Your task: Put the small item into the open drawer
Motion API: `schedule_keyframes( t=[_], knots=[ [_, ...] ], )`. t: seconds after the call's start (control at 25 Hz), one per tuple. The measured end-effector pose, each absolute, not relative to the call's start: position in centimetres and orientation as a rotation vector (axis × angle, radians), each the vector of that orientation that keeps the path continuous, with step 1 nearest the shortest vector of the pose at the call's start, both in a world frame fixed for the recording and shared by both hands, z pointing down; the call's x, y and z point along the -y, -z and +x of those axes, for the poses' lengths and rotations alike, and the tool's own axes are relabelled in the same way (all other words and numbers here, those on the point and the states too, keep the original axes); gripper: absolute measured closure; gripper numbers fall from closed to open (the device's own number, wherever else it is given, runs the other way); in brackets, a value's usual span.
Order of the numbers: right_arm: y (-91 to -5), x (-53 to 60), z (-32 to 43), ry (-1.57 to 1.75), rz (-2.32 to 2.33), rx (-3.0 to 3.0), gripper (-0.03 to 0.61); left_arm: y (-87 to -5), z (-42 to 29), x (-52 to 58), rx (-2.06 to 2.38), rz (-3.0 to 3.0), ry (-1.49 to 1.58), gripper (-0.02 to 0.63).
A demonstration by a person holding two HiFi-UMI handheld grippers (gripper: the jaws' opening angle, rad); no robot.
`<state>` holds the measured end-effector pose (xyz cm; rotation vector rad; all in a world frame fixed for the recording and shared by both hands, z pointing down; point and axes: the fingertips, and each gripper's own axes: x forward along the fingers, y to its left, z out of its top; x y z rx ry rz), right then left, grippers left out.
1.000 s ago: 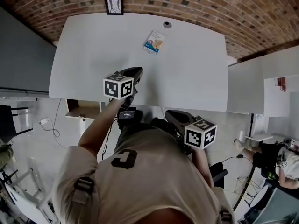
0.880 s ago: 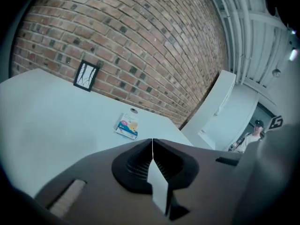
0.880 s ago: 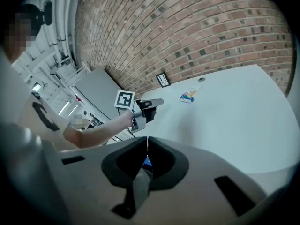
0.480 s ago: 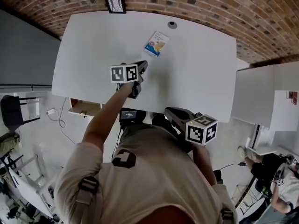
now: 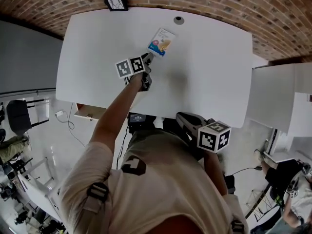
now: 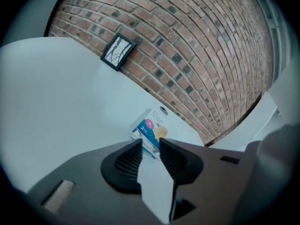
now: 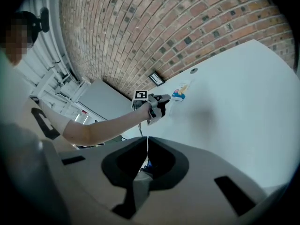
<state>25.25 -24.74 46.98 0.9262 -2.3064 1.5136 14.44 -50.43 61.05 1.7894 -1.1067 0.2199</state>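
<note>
We are reaching for the small packet (image 5: 162,42) on the table (image 5: 209,72). The left gripper (image 5: 147,57) has just been opening its jaws, nothing between them; the right gripper (image 7: 147,142) keeps its jaws together. Next we should straddle the packet's near edge.

Person in a beige short-sleeved T-shirt (image 5: 165,182) with a dark chest logo (image 5: 132,165) and buckled grey shoulder straps (image 5: 97,193). The left hand-held gripper (image 6: 151,143) and right hand-held gripper (image 7: 147,142) are dark grey, each with a white cube (image 5: 130,66) of black square markers. The left's ribbed jaws have just been opening, with nothing between them.
</note>
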Motion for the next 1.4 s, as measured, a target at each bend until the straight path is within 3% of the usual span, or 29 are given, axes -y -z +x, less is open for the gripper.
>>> schedule_keyframes(
  t=[0.08, 0.12, 0.44, 0.72, 1.4],
  knots=[
    [-47.1, 24.8, 25.3, -1.523, 0.922, 2.302, 0.572, -61.6, 14.3, 51.3, 1.127, 1.764, -0.222, 0.431],
    [-47.2, 24.8, 25.4, -1.527, 0.921, 2.300, 0.573, -62.0, 14.3, 51.7, 1.135, 1.753, -0.232, 0.412],
    [-47.5, 24.8, 25.1, -1.528, 0.936, 2.287, 0.572, -64.1, 14.2, 52.5, 1.188, 1.759, -0.369, 0.411],
    [-47.7, 24.7, 24.8, -1.525, 0.953, 2.274, 0.572, -64.4, 14.7, 52.6, 1.194, 1.814, -0.450, 0.418],
    [-47.1, 23.1, 24.5, -1.478, 1.043, 2.261, 0.572, -65.2, 13.4, 51.9, 1.186, 1.813, -0.537, 0.558]
  ],
)
